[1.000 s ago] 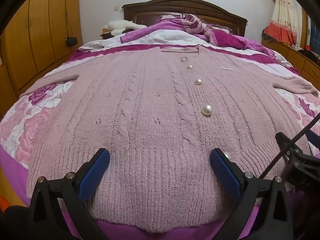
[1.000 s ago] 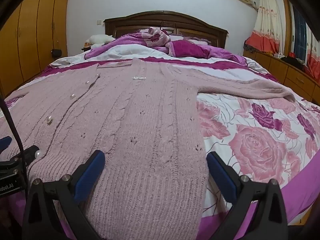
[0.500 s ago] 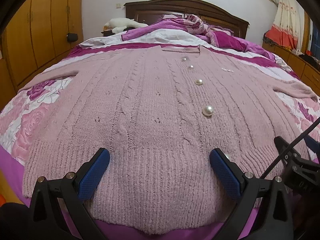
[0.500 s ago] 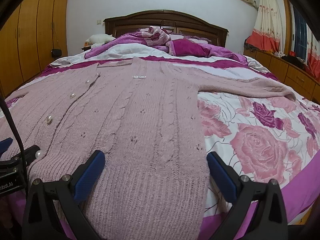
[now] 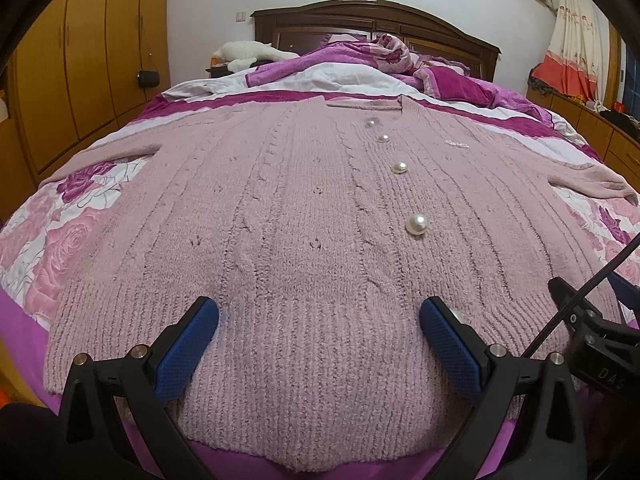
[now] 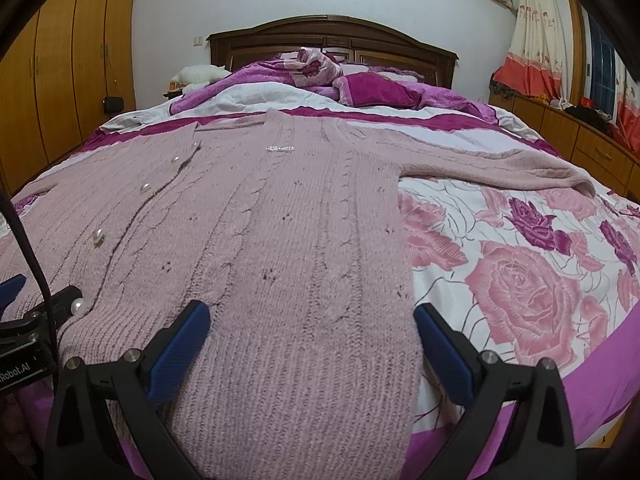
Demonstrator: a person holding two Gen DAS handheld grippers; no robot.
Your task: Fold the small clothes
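Note:
A pink knitted cardigan (image 5: 304, 216) with pearl buttons (image 5: 417, 224) lies flat and face up on the bed, sleeves spread to both sides. It also shows in the right wrist view (image 6: 280, 216). My left gripper (image 5: 318, 320) is open and empty, just above the ribbed hem near its middle. My right gripper (image 6: 312, 324) is open and empty over the hem's right part, its right finger (image 6: 444, 352) past the cardigan's side edge. Each gripper shows at the edge of the other's view.
The bed has a rose-patterned sheet (image 6: 520, 272) and a purple border at the foot. Rumpled purple bedding (image 5: 380, 64) lies by the dark headboard (image 6: 332, 36). Wooden wardrobes (image 5: 80, 80) stand on the left, low drawers (image 6: 584, 136) and curtains on the right.
Both grippers have shifted slightly to the left along the hem. The cardigan has not moved, and both grippers stay open.

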